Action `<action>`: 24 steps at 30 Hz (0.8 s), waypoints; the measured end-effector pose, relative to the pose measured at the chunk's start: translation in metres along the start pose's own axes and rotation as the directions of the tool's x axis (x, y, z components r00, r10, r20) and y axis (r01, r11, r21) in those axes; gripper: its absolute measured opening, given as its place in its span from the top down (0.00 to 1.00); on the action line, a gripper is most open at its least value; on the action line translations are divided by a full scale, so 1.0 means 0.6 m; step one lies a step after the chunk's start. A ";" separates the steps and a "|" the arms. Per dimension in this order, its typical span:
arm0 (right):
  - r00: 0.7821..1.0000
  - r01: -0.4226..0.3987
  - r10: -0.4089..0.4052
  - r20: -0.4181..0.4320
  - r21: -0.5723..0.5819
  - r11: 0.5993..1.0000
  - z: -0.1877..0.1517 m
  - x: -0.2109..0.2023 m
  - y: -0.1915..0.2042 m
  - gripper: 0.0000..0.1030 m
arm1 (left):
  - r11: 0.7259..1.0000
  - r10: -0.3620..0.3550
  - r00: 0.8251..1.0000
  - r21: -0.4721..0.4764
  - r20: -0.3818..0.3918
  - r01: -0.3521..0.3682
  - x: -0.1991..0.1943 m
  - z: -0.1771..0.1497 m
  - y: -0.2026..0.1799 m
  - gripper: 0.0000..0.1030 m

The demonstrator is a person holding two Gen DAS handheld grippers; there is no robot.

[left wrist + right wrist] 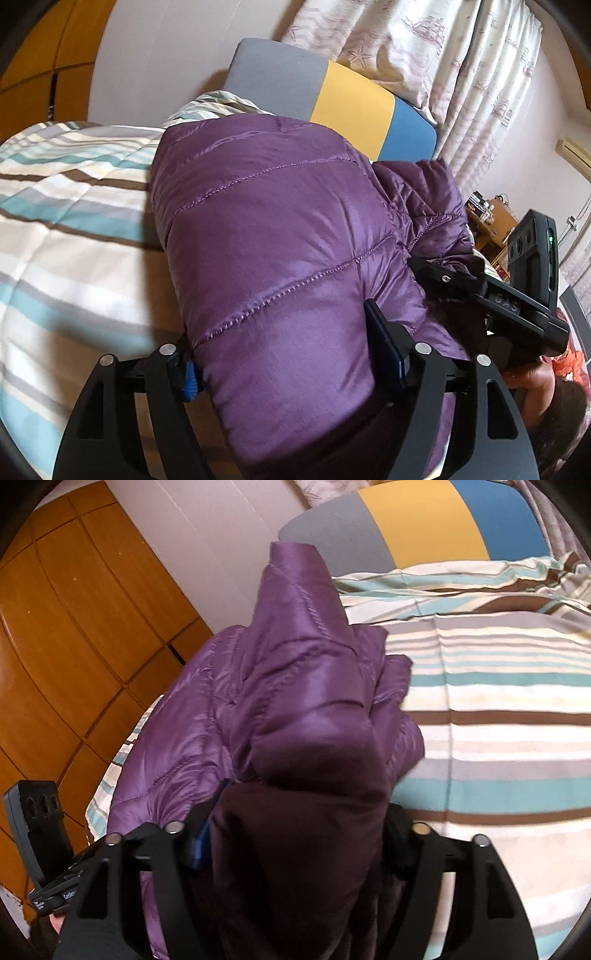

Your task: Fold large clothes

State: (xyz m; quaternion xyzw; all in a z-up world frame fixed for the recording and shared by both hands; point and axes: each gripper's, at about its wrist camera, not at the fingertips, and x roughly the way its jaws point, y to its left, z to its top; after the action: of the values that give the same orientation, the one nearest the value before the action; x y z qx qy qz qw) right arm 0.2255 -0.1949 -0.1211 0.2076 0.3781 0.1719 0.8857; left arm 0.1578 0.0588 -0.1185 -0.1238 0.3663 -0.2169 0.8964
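A purple quilted puffer jacket (273, 229) lies bunched on a striped bed cover (55, 221). My left gripper (284, 354) is shut on a thick fold of the jacket's near edge, one finger on each side of the padding. The right gripper shows in the left wrist view (491, 295) at the jacket's right side. In the right wrist view my right gripper (295, 834) is shut on another thick fold of the jacket (306, 686), whose dark lining fills the space between the fingers. The fingertips are hidden in the fabric.
The striped bed cover (498, 701) spreads to the right. A grey, yellow and blue headboard (351, 99) stands at the far end, with patterned curtains (461, 55) behind. A wooden wardrobe (74, 627) stands left. The left gripper's body (40, 834) shows at the lower left.
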 end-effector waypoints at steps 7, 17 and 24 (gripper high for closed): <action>0.996 0.073 -0.078 0.048 0.097 0.993 -0.045 -0.073 -0.057 0.15 | 0.999 0.037 0.998 -0.032 0.048 -0.035 -0.054 -0.008 -0.024 0.27; 0.985 0.160 -0.162 -0.058 -0.038 0.986 -0.086 -0.057 -0.027 0.24 | 0.985 0.157 0.987 0.080 -0.035 -0.153 -0.045 -0.032 -0.013 0.27; 0.978 0.162 -0.156 0.137 -0.035 0.986 0.000 -0.129 -0.005 0.24 | 0.976 0.203 0.975 0.058 0.091 -0.208 -0.091 0.054 -0.052 0.06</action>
State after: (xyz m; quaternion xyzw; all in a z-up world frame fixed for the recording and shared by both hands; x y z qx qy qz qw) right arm 0.1752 -0.2330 -0.0764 0.1672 0.3290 0.0951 0.9245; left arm 0.1366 0.0598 -0.0510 -0.0640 0.3314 -0.1297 0.9323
